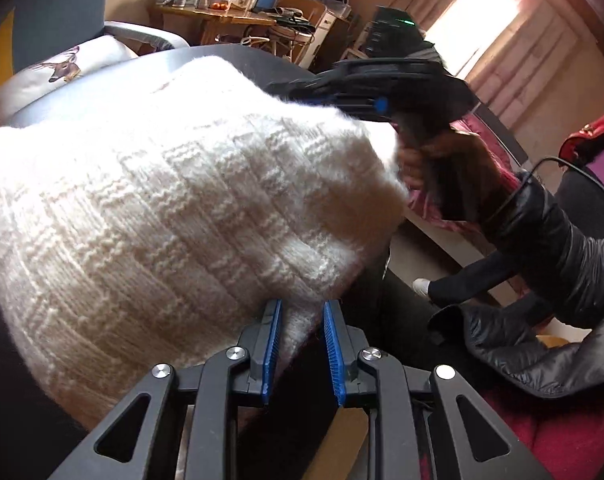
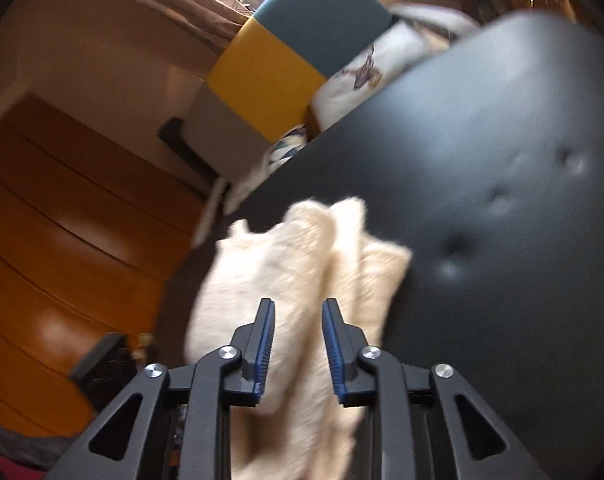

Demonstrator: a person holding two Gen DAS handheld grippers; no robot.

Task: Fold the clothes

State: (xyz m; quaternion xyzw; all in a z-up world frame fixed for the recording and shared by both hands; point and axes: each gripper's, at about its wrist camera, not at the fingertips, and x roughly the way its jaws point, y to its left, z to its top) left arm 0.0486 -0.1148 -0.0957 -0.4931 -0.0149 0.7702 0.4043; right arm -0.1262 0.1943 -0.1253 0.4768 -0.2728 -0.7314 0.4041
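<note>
Left hand-held gripper point(image 1: 302, 308) clamps the fluffy, ribbed white sweater's point(image 1: 162, 200) edge.

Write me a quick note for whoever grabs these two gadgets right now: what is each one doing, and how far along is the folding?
Left gripper: fingers closed on an edge of the white knit sweater.
Right gripper: cream knit lies between its fingers, but the picture is blurred, so I cannot tell if it is pinched or loose.
Sweater: draped in a mound over the dark table, with one bunched part at the right gripper.
Done: the sweater is picked up at two places.
Left: no neat fold shows yet; it probably needs to be spread flat, then folded.
</note>
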